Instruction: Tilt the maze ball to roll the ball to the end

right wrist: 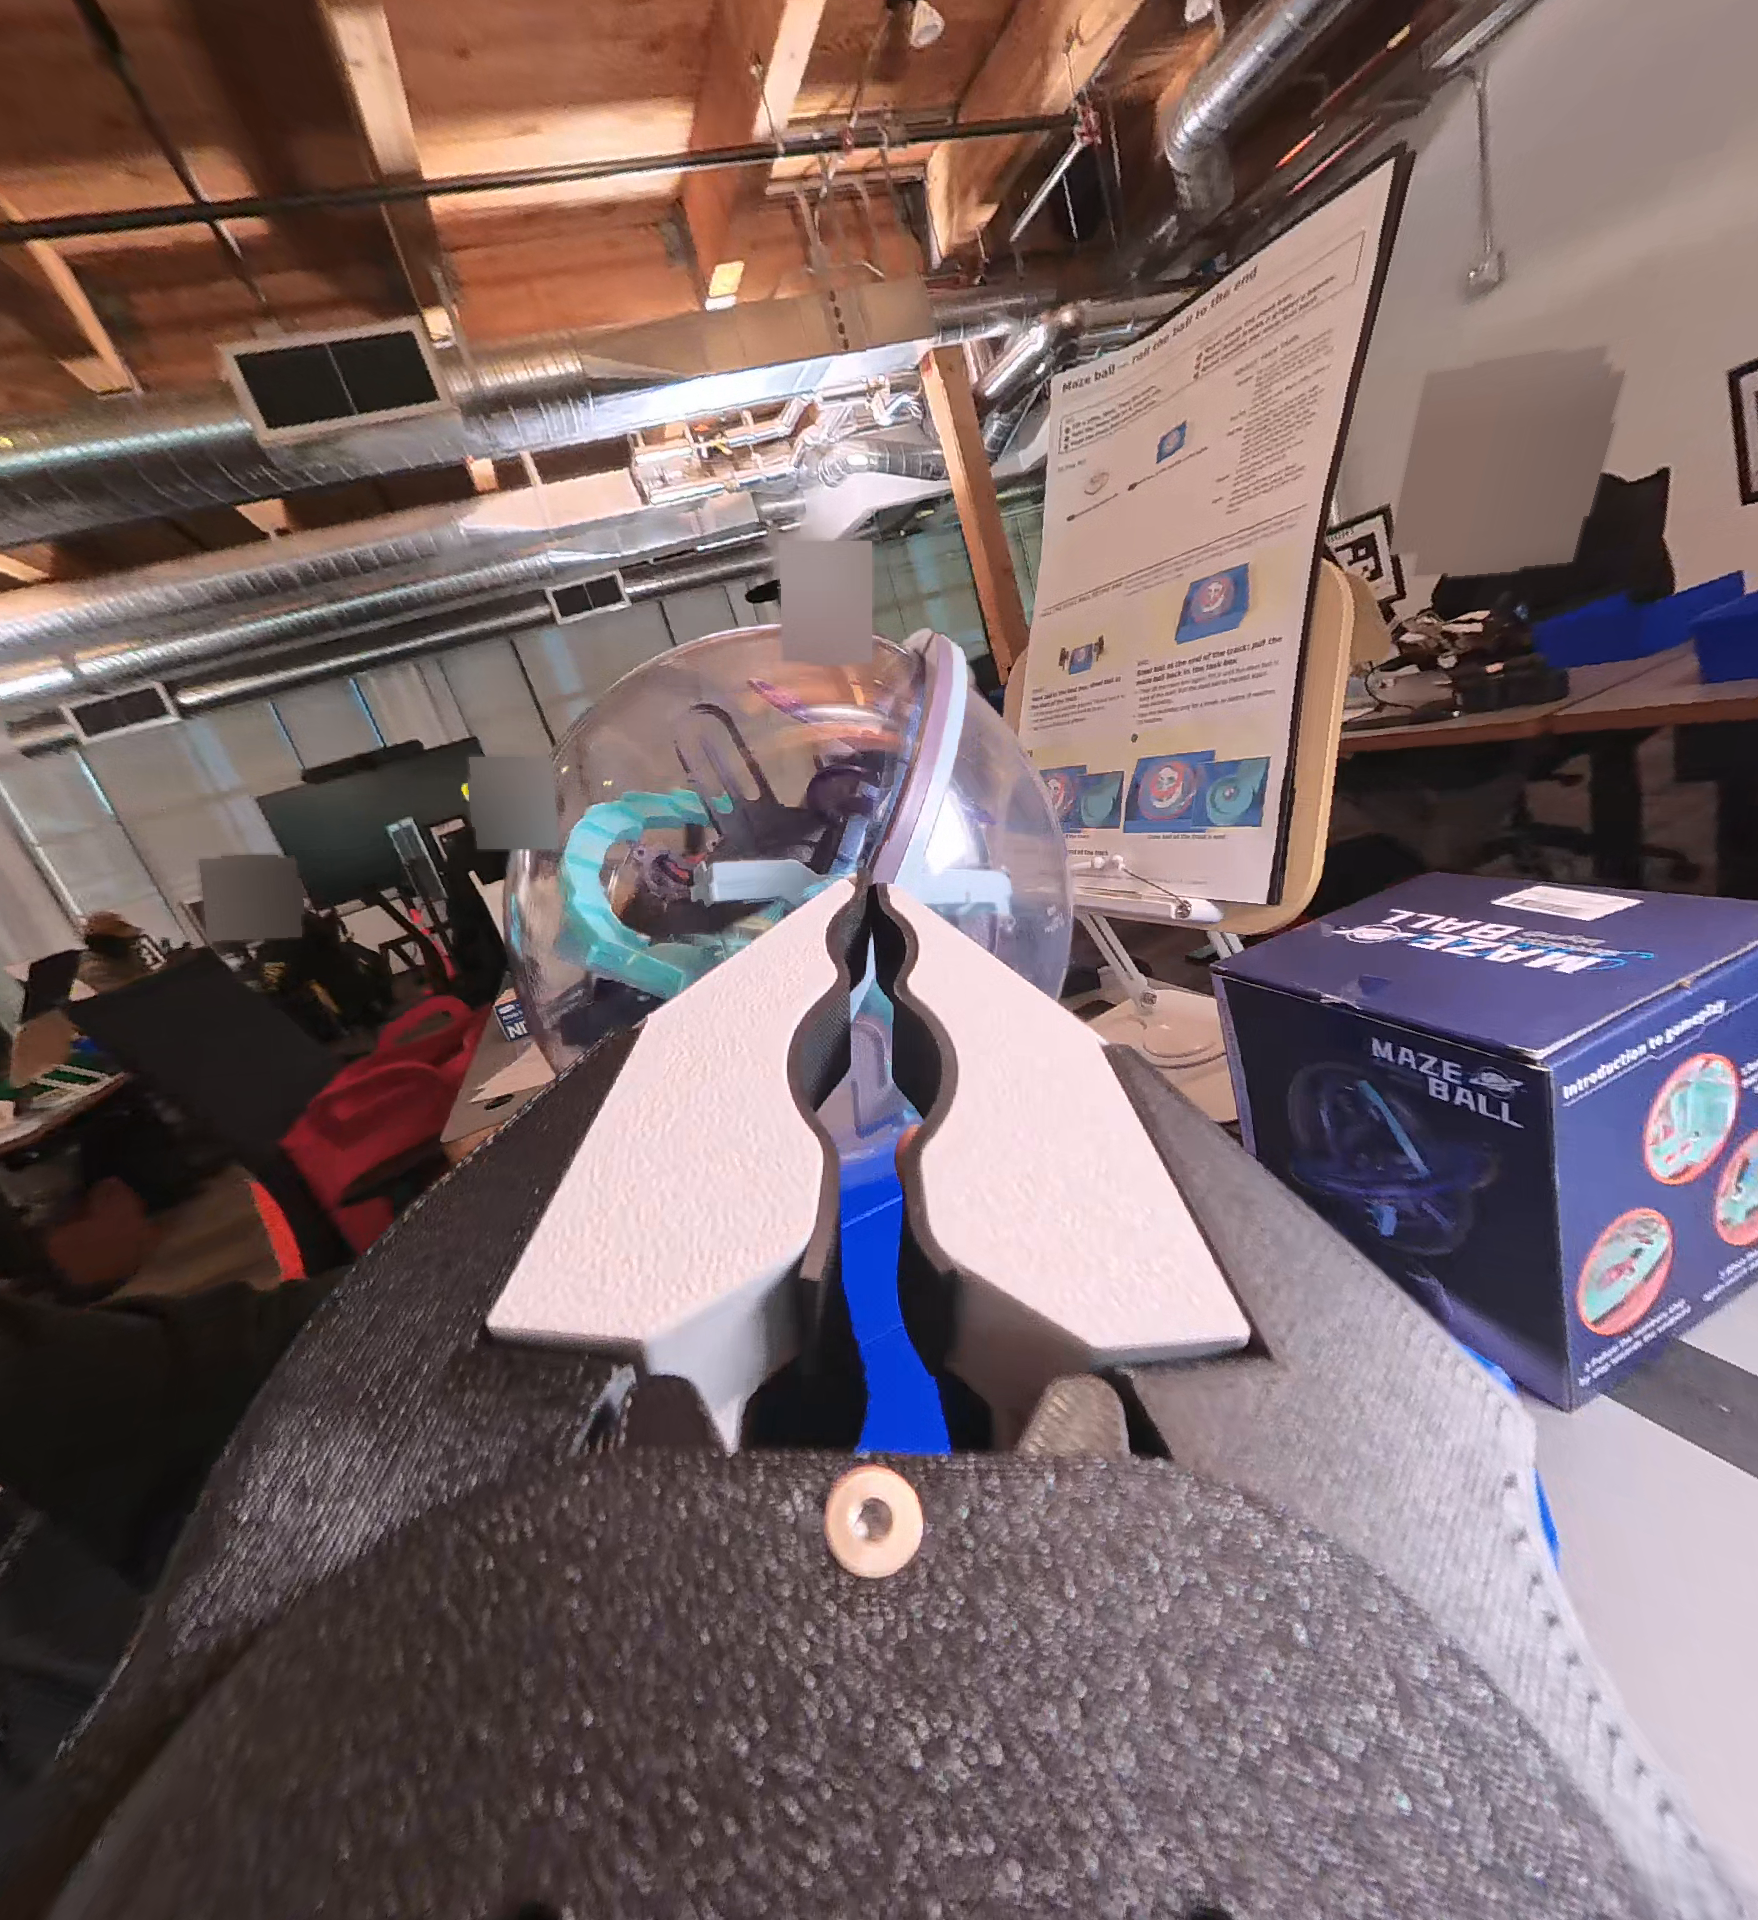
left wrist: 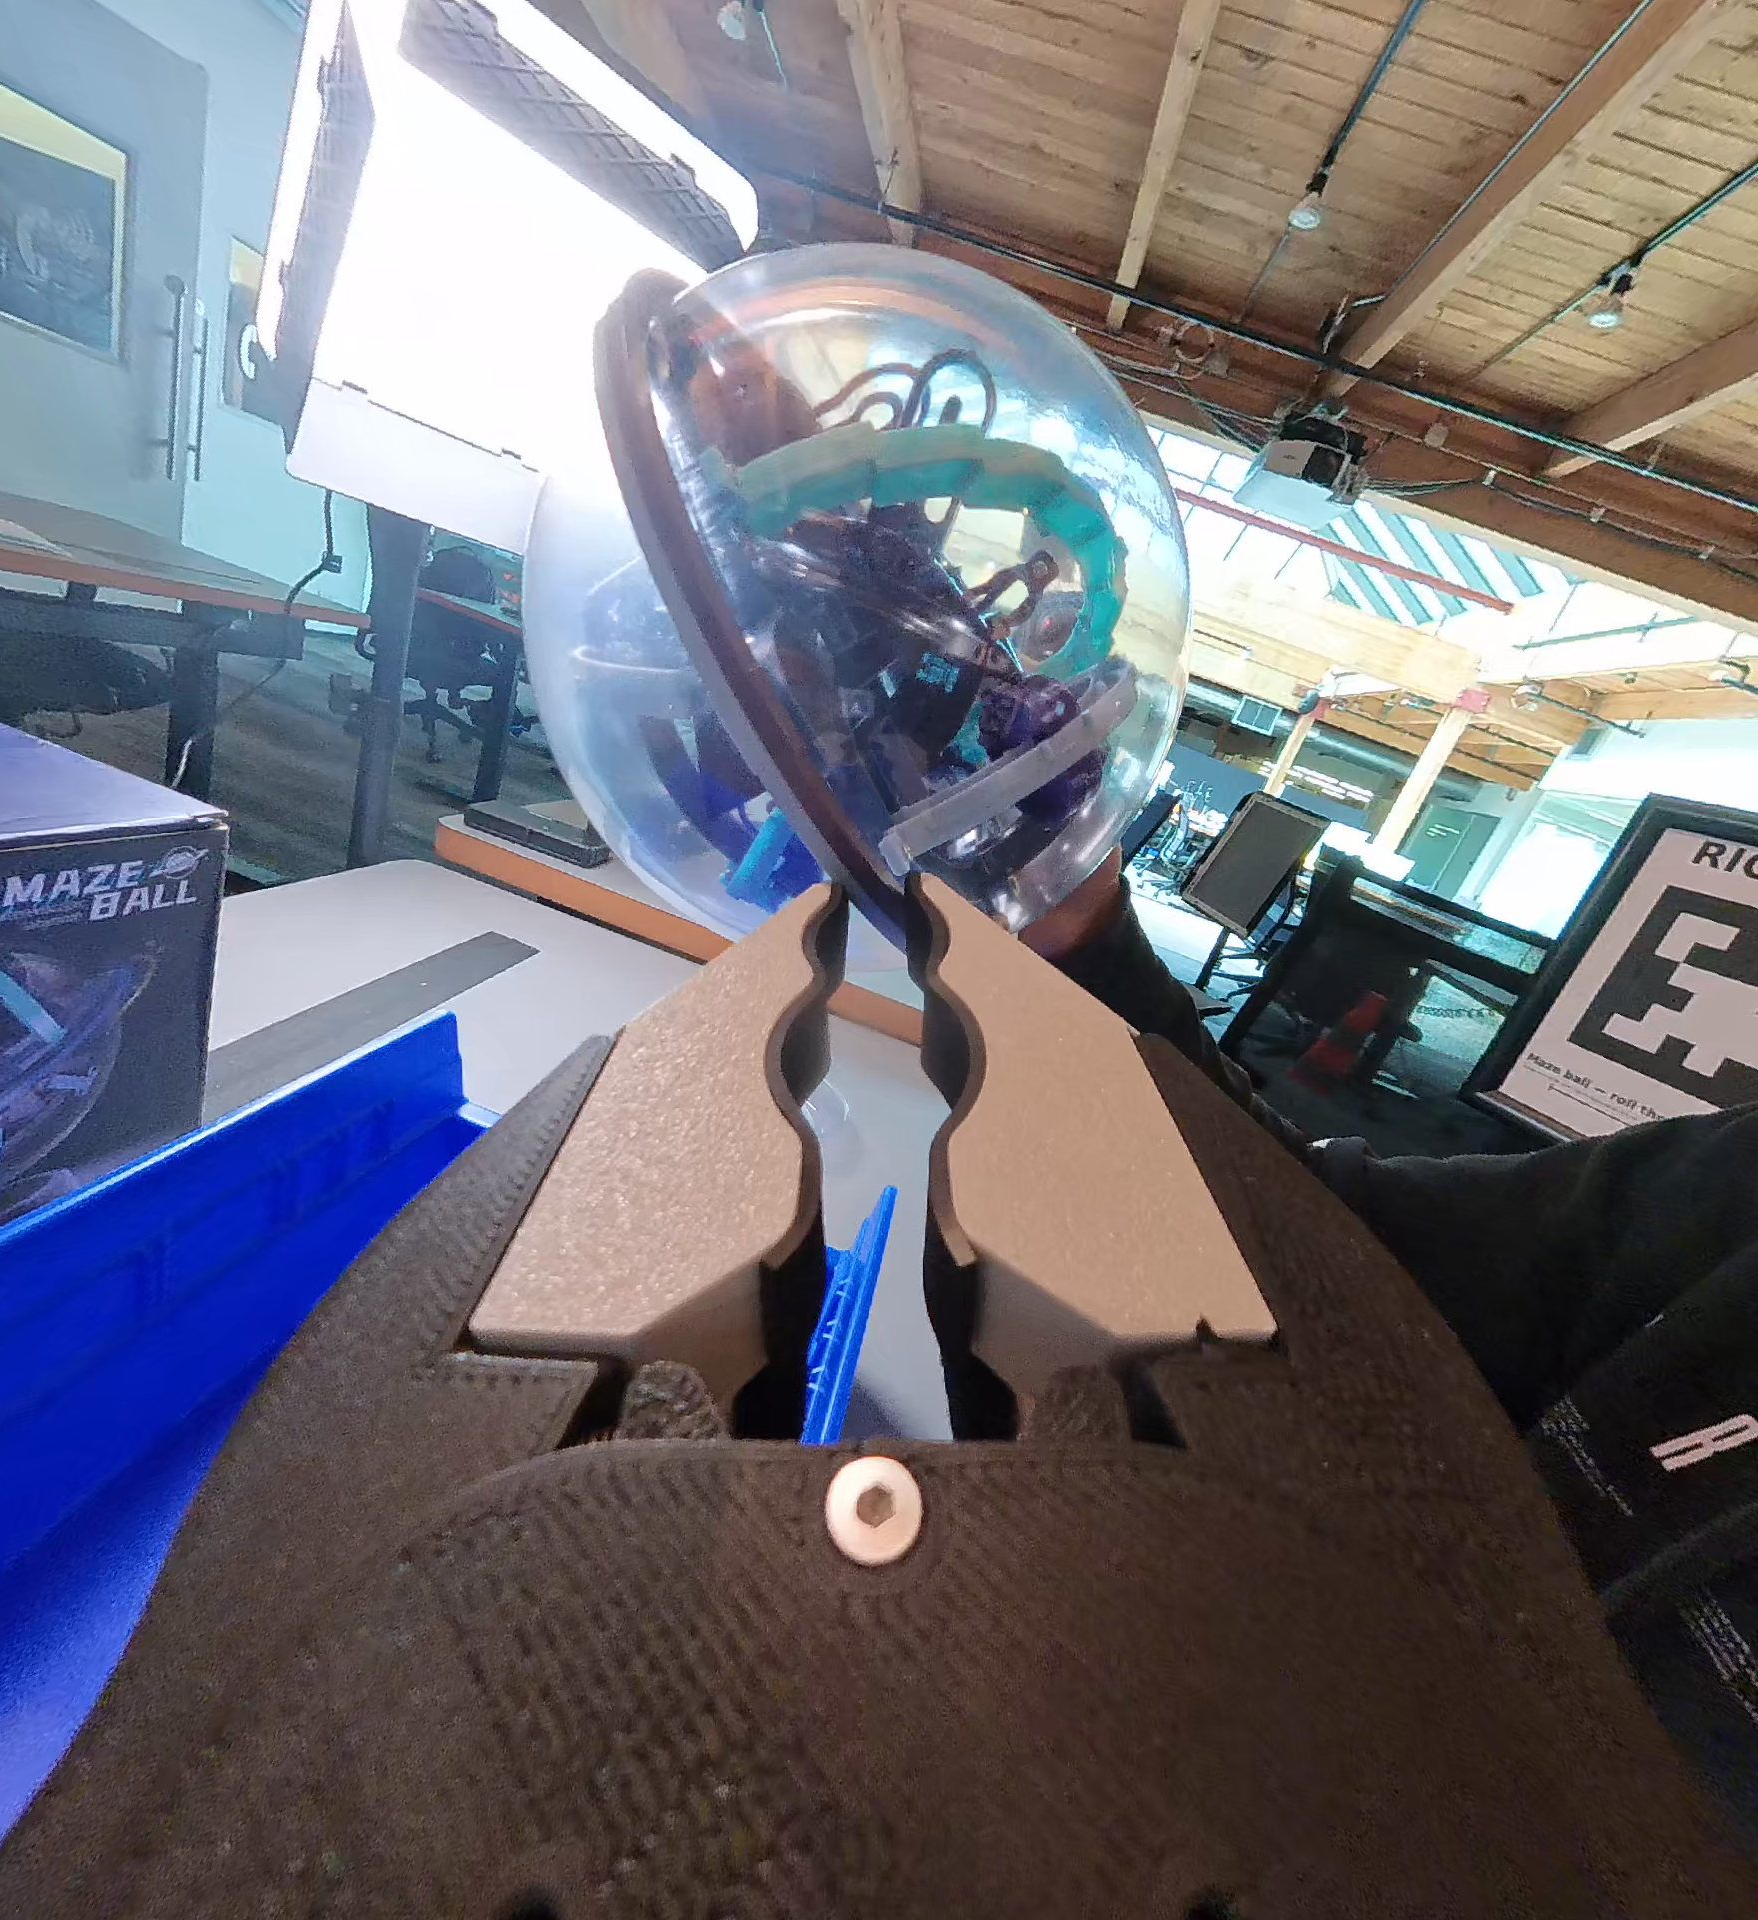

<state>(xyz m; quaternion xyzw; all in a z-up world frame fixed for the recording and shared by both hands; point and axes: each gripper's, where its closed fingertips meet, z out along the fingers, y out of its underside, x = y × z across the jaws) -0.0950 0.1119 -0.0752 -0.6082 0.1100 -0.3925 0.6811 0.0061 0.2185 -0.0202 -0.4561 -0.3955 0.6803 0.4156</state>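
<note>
The maze ball (left wrist: 854, 592) is a clear plastic sphere with teal, purple and blue tracks inside and a dark rim around its middle. It is held up in the air, tilted. My left gripper (left wrist: 873, 894) is shut on the rim at the ball's lower edge. In the right wrist view the maze ball (right wrist: 750, 831) sits just beyond my right gripper (right wrist: 870, 896), which is shut on the rim from the opposite side. The small ball inside cannot be made out.
A dark blue maze ball box (left wrist: 54, 935) stands at the left; it also shows in the right wrist view (right wrist: 1540, 1101). A blue bin (left wrist: 179, 1299) lies below the grippers. An instruction sheet (right wrist: 1197, 540) stands behind. A marker sign (left wrist: 1706, 977) stands at the right. A dark sleeve (left wrist: 1581, 1299) is close.
</note>
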